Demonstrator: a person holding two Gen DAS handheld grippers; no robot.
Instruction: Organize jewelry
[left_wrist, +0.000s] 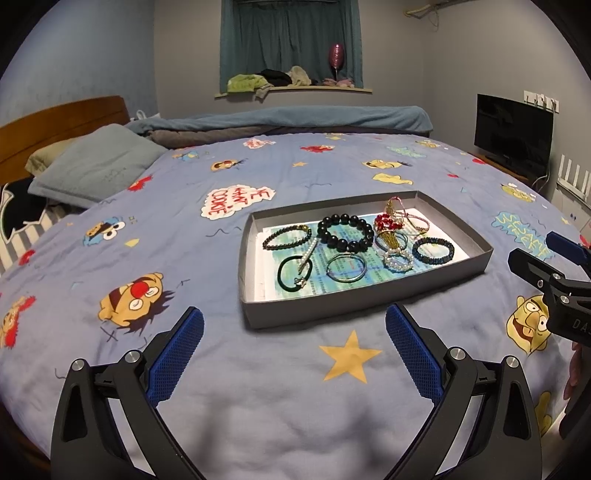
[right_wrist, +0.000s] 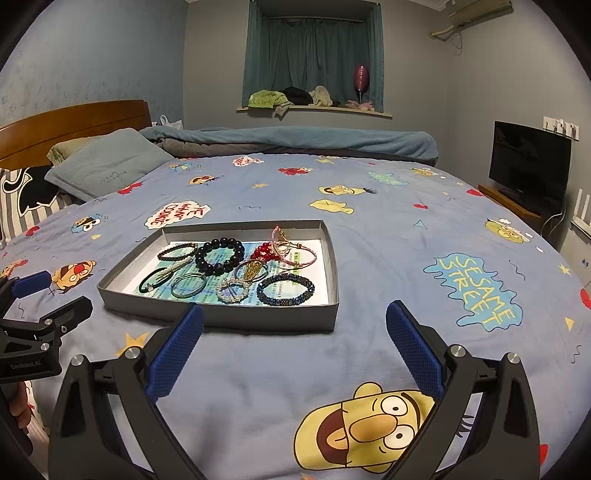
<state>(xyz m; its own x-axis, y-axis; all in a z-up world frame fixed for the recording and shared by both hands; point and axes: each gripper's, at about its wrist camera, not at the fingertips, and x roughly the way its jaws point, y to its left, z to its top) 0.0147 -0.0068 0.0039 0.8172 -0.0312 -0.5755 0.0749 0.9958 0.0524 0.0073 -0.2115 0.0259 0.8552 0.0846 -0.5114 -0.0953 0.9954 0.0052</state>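
Legible print on bedspread (right_wrist: 388, 229): "SESAME STREET", "ME WANT COOKIE". Left gripper's body reads "GenRobot.AI" in the right wrist view. Grey tray (left_wrist: 369, 295) lies just ahead of left gripper (left_wrist: 293, 325), ahead-left of right gripper (right_wrist: 293, 325). Inside: black bead bracelet (left_wrist: 345, 232), blue bead bracelet (right_wrist: 286, 290), pearl loops, silver bangle (left_wrist: 346, 267), green hair tie (left_wrist: 293, 271). Both grippers' jaws spread apart, holding nothing.

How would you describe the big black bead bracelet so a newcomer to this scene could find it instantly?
On the cartoon bedspread lies a shallow grey tray of jewelry. Look in its far half, near the middle, for the black bead bracelet. Its round, glossy beads are far larger than those of any neighbouring bracelet.
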